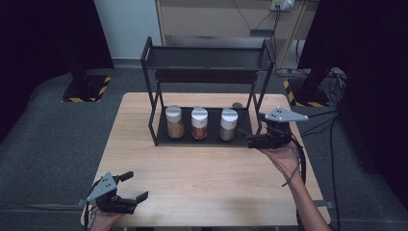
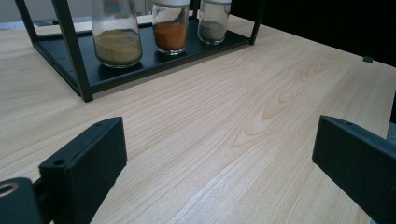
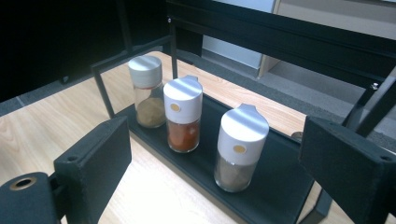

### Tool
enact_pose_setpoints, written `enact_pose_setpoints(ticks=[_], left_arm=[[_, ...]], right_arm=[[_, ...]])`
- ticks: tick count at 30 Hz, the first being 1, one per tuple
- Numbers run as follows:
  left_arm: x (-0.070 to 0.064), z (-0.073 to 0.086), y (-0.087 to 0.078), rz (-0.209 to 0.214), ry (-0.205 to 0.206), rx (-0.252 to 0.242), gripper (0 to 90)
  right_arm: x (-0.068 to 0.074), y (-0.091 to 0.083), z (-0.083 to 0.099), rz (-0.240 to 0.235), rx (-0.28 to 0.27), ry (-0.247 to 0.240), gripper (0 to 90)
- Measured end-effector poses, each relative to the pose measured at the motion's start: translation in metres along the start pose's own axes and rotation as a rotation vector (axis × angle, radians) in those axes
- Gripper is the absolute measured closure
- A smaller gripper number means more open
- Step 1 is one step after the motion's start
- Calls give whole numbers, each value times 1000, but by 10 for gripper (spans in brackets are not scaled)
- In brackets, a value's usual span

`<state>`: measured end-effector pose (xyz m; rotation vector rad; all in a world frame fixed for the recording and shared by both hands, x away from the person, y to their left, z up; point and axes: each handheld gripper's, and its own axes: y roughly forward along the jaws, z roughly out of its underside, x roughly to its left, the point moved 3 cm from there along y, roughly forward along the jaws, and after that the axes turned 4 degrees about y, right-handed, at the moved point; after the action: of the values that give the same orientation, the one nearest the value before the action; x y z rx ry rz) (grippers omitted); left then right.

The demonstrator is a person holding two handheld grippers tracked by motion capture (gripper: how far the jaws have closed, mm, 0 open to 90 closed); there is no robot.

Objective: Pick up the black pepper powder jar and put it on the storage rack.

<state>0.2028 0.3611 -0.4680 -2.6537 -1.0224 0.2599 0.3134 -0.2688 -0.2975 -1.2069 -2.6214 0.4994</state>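
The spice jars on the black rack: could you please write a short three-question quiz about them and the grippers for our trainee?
1. True or false: the right gripper is shut on a jar.
2. Multiple choice: which jar stands nearest the right gripper? A) the orange-powder jar B) the grey-brown-powder jar C) the tan-powder jar
3. Fill the gap: all three jars stand on the rack's ___ shelf.

Key
1. False: in the right gripper view its jaws stand wide apart, with nothing between them.
2. B, at the rack's right end.
3. Lower; the top shelf carries nothing that can be seen.
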Motion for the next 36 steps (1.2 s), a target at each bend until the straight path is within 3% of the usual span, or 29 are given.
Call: enact_pose_setpoints(ticks=[8, 18, 30, 36], left_arm=[[0, 0, -1, 1, 2, 0, 20], [-1, 0, 0, -1, 3, 0, 20], [0, 0, -1, -2, -2, -3, 20], [-1, 0, -1, -5, -1, -2, 20]], right_arm=[[8, -25, 10, 0, -12, -18, 96], [15, -62, 34, 1, -32, -22, 95], [14, -90, 80, 19, -47, 12, 95], [16, -102, 105, 52, -59, 23, 95]])
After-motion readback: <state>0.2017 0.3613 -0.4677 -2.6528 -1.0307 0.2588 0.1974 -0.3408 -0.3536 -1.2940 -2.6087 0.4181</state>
